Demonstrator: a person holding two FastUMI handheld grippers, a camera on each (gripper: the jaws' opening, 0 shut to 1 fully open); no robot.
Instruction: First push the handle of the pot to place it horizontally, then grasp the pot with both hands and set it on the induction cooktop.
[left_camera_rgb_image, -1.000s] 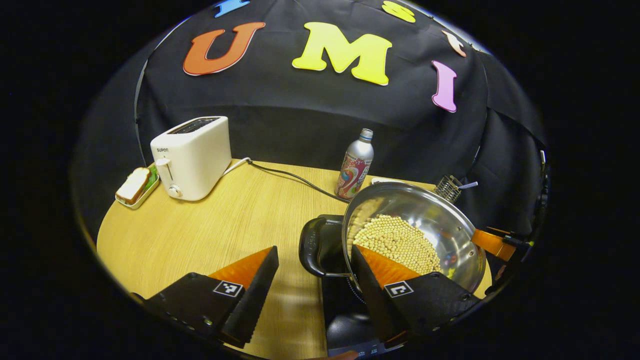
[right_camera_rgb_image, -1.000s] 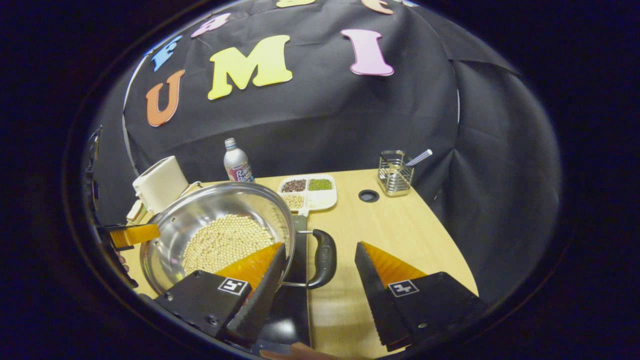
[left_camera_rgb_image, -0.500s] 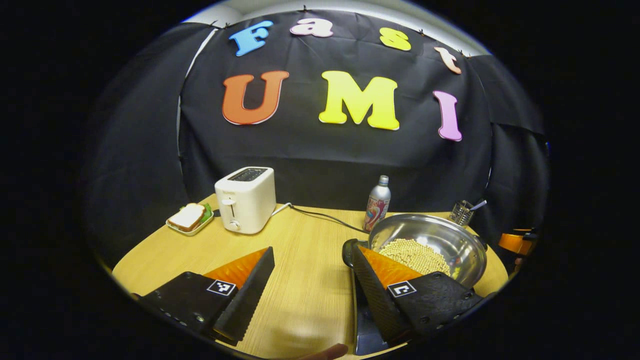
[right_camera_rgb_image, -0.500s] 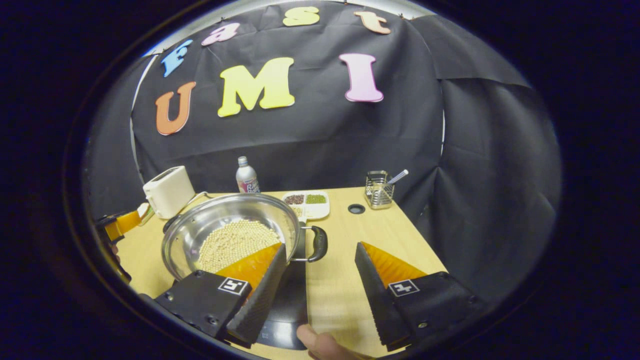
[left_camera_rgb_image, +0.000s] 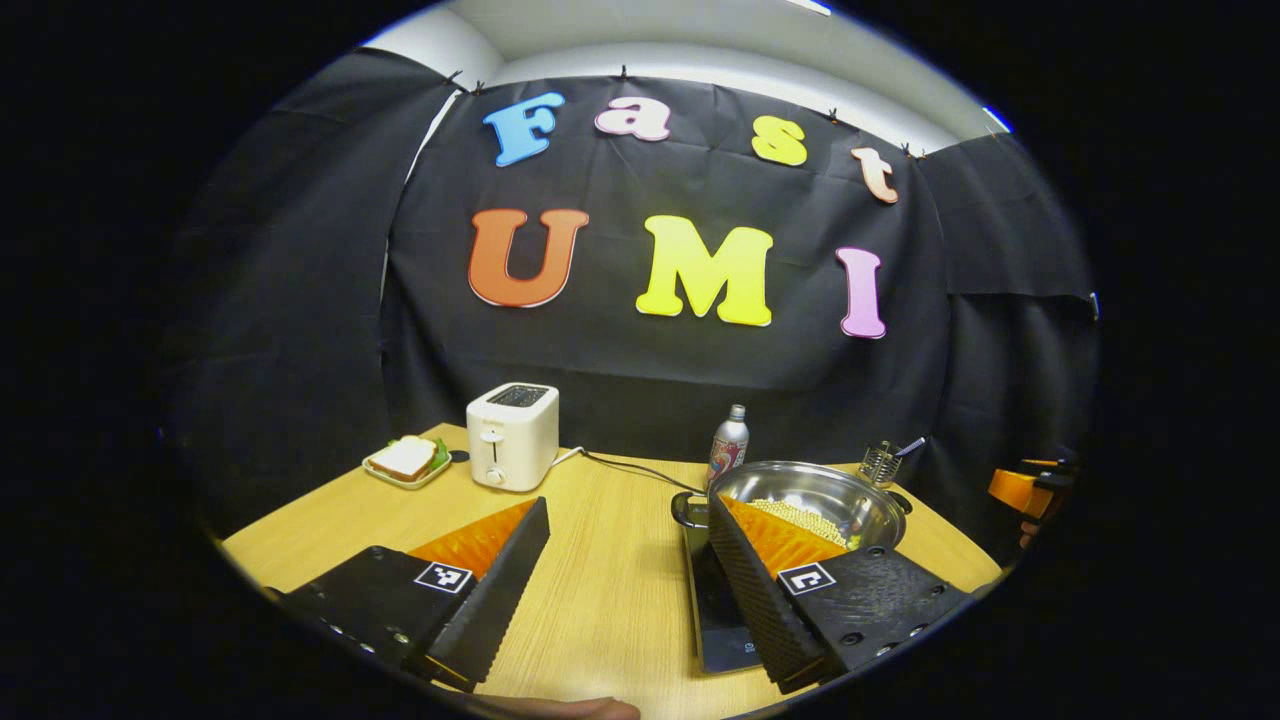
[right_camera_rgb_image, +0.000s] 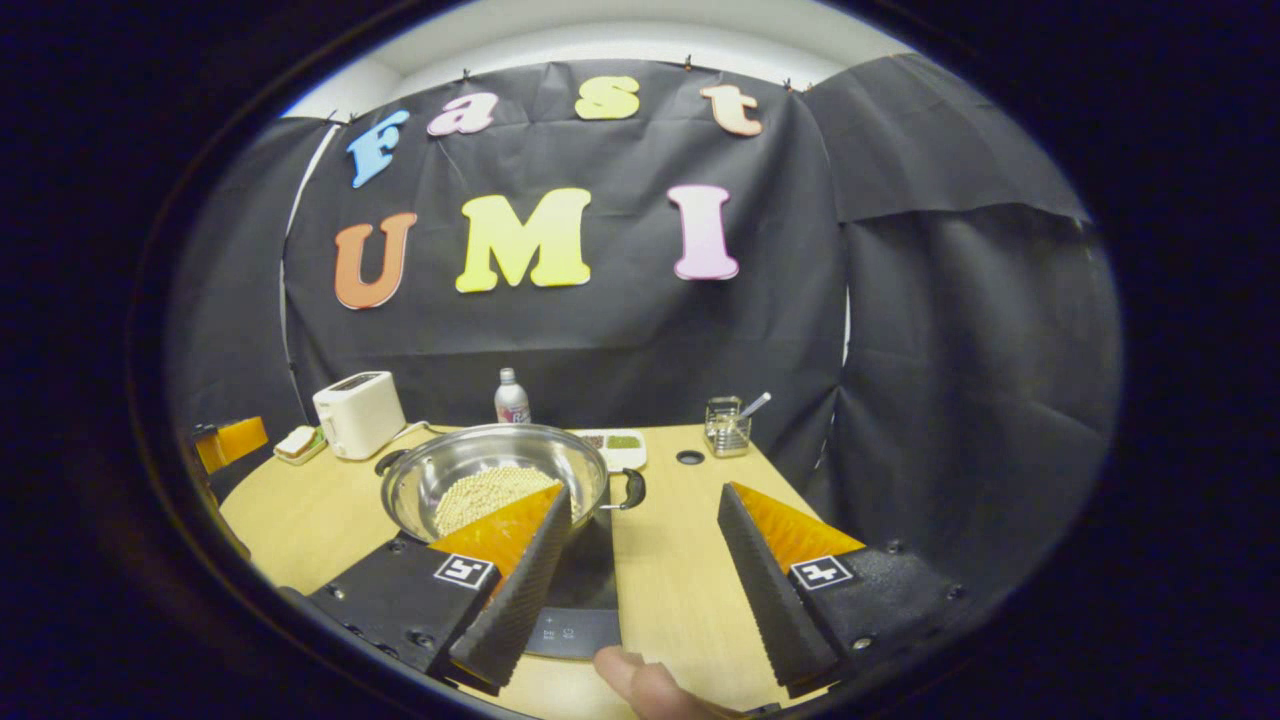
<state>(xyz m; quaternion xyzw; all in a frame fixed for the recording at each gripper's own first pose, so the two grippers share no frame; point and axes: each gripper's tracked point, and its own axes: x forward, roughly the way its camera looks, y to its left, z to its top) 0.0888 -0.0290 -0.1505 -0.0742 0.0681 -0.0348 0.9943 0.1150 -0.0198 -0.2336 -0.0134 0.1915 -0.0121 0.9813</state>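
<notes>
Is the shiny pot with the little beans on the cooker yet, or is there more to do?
Looks done: the shiny steel pot of pale beans sits on the flat black induction cooktop, its black handles out sideways. Both the left gripper and right gripper are open, apart from the pot. Nothing seems left.

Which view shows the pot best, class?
The right gripper view: the pot sits near the middle, showing the open bowl, the beans inside and both handles. The left gripper view shows the pot off to the right, lower and flatter, its near side hidden behind a finger.
</notes>
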